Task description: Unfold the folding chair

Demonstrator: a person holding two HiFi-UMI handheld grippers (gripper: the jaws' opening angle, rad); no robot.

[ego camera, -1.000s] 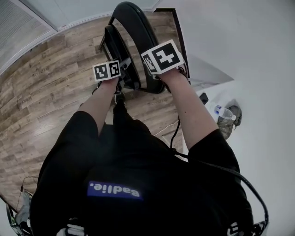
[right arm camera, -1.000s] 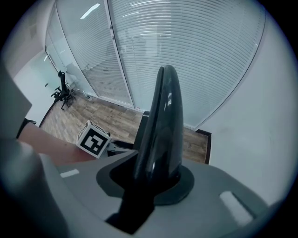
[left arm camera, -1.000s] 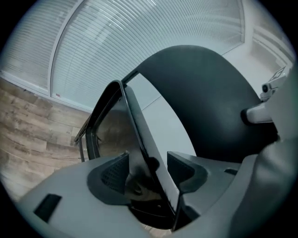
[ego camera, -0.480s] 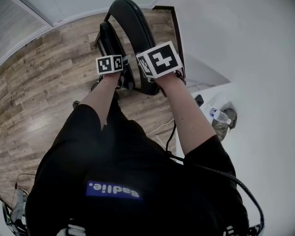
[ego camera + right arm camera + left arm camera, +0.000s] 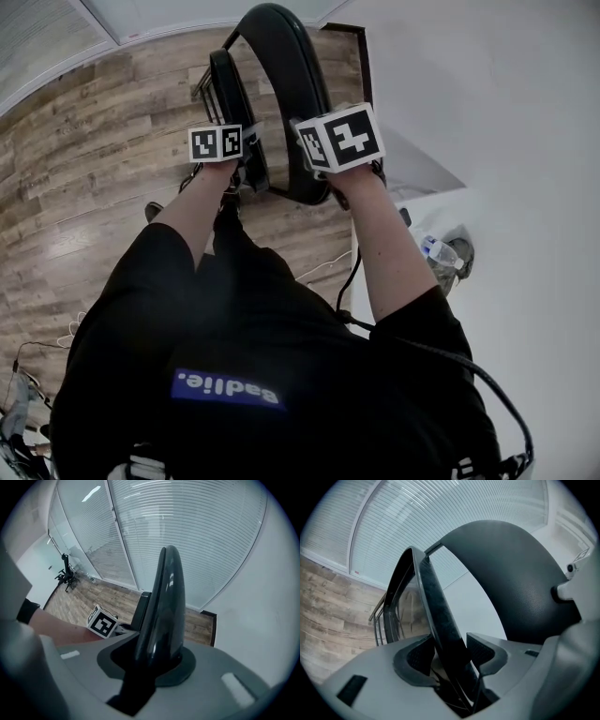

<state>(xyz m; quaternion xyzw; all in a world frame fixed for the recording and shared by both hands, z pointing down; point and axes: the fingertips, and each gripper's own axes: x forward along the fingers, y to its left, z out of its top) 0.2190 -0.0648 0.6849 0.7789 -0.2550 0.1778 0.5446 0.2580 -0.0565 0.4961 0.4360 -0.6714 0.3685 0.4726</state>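
The black folding chair stands on the wood floor in front of me, with its seat folded up close to its backrest. In the head view the curved backrest (image 5: 286, 56) is on the right and the thinner seat panel (image 5: 225, 89) on the left. My left gripper (image 5: 450, 651) has the seat's edge (image 5: 433, 602) between its pads. Its jaws are closing, and the pads touch the panel on both sides. My right gripper (image 5: 157, 658) points steeply down and is shut on the top edge of the backrest (image 5: 164, 602).
A white wall (image 5: 506, 112) runs close along the chair's right side. Ahead is a glass wall with blinds (image 5: 187, 531). A plastic bottle and a bag (image 5: 441, 251) lie on the floor at the right. A cable (image 5: 352, 272) hangs from my right arm.
Since half a second ago the two marker cubes have drawn slightly apart, the left one dropping a little with the seat edge. Both grippers remain on the chair.
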